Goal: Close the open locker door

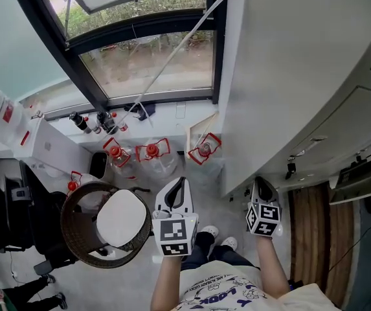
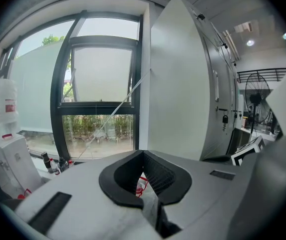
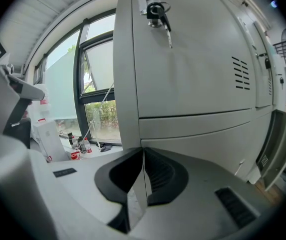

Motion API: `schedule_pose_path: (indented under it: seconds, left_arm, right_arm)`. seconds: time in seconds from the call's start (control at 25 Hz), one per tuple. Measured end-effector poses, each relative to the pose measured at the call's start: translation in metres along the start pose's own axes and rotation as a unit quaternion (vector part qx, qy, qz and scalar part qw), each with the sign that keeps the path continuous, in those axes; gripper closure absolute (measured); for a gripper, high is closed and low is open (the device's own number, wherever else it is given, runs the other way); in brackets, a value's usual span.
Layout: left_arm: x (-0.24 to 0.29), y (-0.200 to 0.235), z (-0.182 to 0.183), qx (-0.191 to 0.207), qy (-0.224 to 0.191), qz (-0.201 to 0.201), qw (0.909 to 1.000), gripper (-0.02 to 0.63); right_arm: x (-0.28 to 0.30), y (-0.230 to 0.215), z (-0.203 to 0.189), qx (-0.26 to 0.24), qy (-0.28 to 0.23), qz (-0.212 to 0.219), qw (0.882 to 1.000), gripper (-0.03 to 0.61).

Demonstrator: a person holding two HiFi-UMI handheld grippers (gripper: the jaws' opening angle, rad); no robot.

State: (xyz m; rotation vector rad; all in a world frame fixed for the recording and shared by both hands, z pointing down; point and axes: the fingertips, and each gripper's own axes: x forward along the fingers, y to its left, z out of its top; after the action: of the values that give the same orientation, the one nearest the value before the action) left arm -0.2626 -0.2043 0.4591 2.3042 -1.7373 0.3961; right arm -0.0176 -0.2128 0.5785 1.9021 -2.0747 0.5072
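A bank of white lockers (image 1: 302, 76) stands on my right. In the right gripper view a key (image 3: 157, 10) hangs in the lock of the upper locker door (image 3: 192, 59). Lower right, an open locker door (image 3: 278, 141) swings out from the bank; in the head view the open door (image 1: 355, 181) is a grey tilted panel. My right gripper (image 1: 263, 190) is near the foot of the lockers, left of that door, shut with nothing between its jaws (image 3: 143, 154). My left gripper (image 1: 176, 190) is held out over the floor, also shut and empty (image 2: 143, 154).
A round wicker chair (image 1: 75, 238) with a white cushion stands at the lower left. Several water jugs with red handles (image 1: 151, 151) sit on the floor under the window (image 1: 153, 63). A black office chair (image 1: 7, 219) stands at the far left. A floor fan (image 2: 256, 101) stands beyond the lockers.
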Motion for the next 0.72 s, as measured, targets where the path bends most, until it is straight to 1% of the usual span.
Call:
schedule_pose_path:
  seconds: [0.2, 0.4, 0.44, 0.6, 0.72]
  left_arm:
    - [0.012, -0.019, 0.001, 0.008, -0.002, -0.037, 0.9993, 0.609]
    - [0.028, -0.055, 0.004, 0.021, -0.001, -0.100, 0.9948, 0.609]
    - [0.032, -0.064, 0.004, 0.024, 0.000, -0.115, 0.9931, 0.609]
    - [0.043, -0.102, 0.009, 0.040, -0.001, -0.177, 0.9834, 0.609]
    - [0.049, -0.137, 0.011, 0.058, -0.004, -0.231, 0.9712, 0.609]
  right_arm:
    - [-0.005, -0.002, 0.000, 0.011, -0.004, -0.005, 1.000, 0.568]
    - [-0.022, -0.016, 0.008, 0.027, -0.020, -0.033, 0.999, 0.563]
    - [-0.026, -0.020, 0.010, 0.030, -0.024, -0.041, 0.998, 0.541]
    - [-0.050, -0.043, 0.019, 0.044, -0.047, -0.084, 0.994, 0.537]
    - [-0.074, -0.068, 0.022, 0.059, -0.065, -0.132, 0.987, 0.537]
